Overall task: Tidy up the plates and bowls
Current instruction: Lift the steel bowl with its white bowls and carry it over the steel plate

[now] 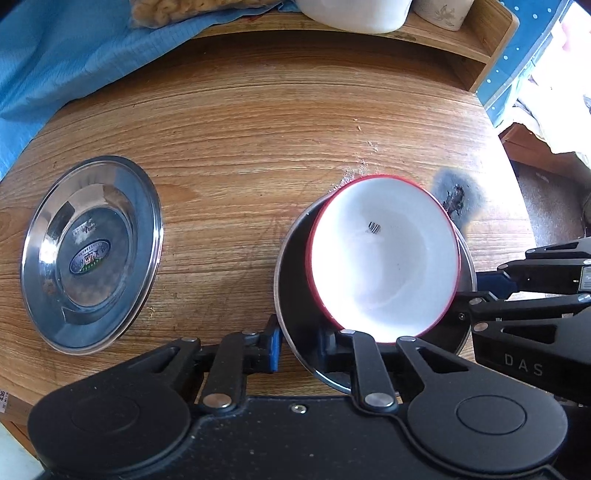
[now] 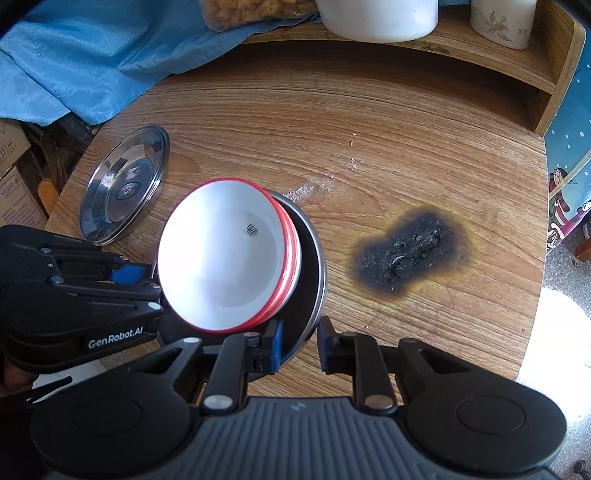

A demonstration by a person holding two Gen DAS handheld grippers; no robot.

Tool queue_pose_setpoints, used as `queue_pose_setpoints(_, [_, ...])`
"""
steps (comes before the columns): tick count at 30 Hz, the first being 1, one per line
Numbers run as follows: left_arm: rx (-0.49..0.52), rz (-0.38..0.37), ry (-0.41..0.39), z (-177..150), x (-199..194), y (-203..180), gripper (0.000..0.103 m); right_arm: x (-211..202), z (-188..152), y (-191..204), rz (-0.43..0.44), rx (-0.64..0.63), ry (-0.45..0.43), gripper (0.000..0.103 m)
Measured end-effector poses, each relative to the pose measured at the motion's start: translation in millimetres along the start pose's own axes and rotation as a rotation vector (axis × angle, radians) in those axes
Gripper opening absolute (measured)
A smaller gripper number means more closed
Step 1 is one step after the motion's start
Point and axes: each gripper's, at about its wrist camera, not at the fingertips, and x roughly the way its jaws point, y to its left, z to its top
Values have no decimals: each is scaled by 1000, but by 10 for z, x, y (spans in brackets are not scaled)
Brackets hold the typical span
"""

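A steel plate [image 1: 291, 266] carries red-rimmed white bowls [image 1: 384, 254], stacked and tilted; both grippers hold it above the wooden table [image 1: 258, 122]. My left gripper [image 1: 299, 345] is shut on the plate's near rim. My right gripper [image 2: 299, 347] is shut on the same plate [image 2: 312, 266], under the bowls [image 2: 221, 254]. It also shows in the left wrist view [image 1: 491, 288]; the left gripper shows in the right wrist view [image 2: 147, 277]. A second steel plate [image 1: 88, 254] lies flat at the table's left, also in the right wrist view [image 2: 123, 184].
A black burn mark [image 2: 410, 254] scars the table right of the held plate. A wooden shelf [image 2: 480, 59] at the back holds a white container [image 2: 376, 18] and a mug [image 2: 502, 22]. Blue cloth [image 2: 92, 59] drapes the back left. Cardboard boxes [image 2: 14, 184] stand off the left edge.
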Motion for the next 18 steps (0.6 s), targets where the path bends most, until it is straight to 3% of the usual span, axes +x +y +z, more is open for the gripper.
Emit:
queue_pose_setpoints(6, [37, 15, -20, 11, -61, -38, 17, 5, 41, 16, -11, -2, 10, 21])
queue_pose_setpoints(18, [-12, -40, -70, 35, -183, 286, 16, -37, 287, 196, -9, -21, -25, 21])
